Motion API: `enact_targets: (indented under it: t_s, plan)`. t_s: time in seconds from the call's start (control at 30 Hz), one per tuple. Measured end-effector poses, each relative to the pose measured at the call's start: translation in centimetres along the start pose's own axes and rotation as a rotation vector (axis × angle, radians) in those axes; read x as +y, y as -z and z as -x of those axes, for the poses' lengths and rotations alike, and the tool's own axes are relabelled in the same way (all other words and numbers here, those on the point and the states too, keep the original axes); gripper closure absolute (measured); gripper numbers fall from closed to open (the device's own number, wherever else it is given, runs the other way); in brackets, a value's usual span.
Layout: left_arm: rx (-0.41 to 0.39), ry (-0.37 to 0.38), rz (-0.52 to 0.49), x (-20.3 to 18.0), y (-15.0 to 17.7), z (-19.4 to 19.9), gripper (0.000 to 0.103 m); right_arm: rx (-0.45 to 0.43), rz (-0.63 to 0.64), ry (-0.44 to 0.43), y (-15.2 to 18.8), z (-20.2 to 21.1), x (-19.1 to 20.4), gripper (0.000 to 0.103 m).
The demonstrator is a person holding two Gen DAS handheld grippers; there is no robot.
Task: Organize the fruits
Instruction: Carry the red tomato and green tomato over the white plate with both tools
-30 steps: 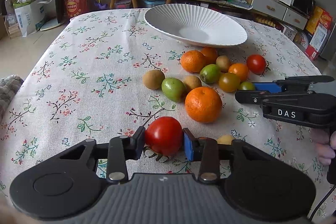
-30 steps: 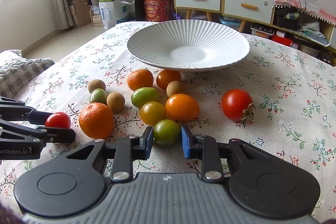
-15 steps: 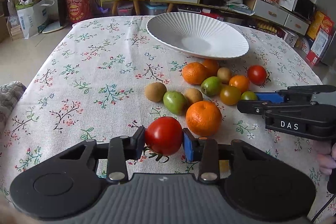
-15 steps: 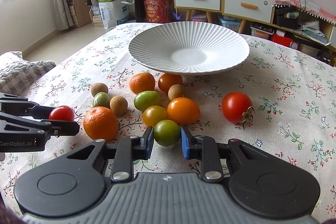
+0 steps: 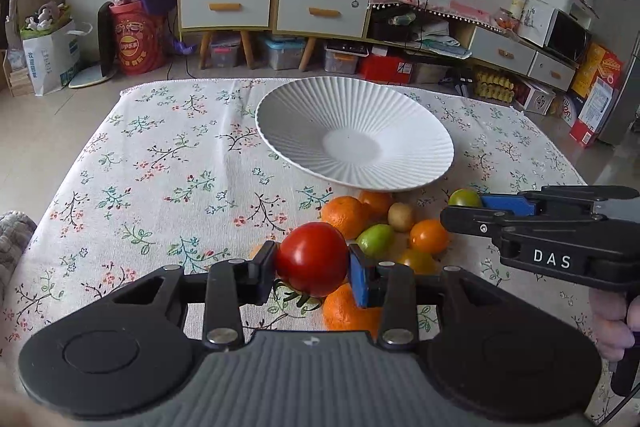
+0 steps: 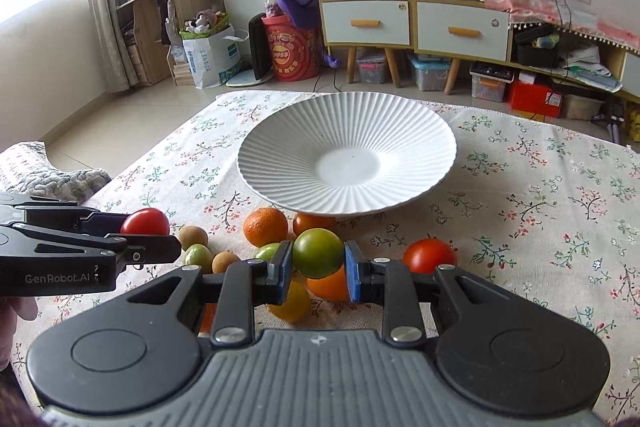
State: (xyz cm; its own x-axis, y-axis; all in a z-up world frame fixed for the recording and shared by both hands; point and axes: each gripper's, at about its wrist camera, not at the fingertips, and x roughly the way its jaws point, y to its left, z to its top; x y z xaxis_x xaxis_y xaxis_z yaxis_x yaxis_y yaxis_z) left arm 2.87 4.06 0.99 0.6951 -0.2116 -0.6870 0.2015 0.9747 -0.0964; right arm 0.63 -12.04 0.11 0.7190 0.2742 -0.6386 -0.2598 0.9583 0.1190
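Now both fruits are seen lifted clear of the tablecloth (image 5: 168,163), where a second ago they were resting on it among the pile. In the left wrist view the left gripper (image 5: 312,269) is clamped on the red tomato (image 5: 311,258), which is pressed between the black pad and the blue pad and is carried above the orange (image 5: 344,311) that was formerly beside it. In the right wrist view the right gripper (image 6: 318,265) is closed on the green tomato (image 6: 318,253), raised over the orange-coloured tomato (image 6: 328,287) and the yellow tomato (image 6: 294,301). Beyond the held fruits the remaining pile is left on the cloth: a green lime-like fruit (image 5: 375,239), a brown longan-like fruit (image 5: 401,217) and a second red tomato (image 6: 429,255). Farther off the white ribbed plate (image 6: 280,163) is seen empty. The pick-up is judged complete for both hands; carrying the two tomatoes forward over the plate rim and setting them down gently is what would be called for next.
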Motion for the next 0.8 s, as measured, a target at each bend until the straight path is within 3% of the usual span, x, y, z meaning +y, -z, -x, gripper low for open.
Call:
enact_targets:
  t_s: [0.17,0.5,0.8]
  plan:
    - [-0.022,0.007,-0.027,-1.1,-2.2,-1.2,0.075,-0.015,0.001,0.002,-1.8,-0.5,-0.6,0.079]
    - [-0.058,0.098,-0.143,-3.3,-5.2,-4.9,0.075,-0.002,-0.049,-0.043,-4.4,-2.4,-2.8,0.079]
    - [-0.048,0.071,-0.217,-3.5,-7.0,-8.6,0.075,0.031,-0.028,-0.021,-5.9,-4.7,-4.1,0.079]
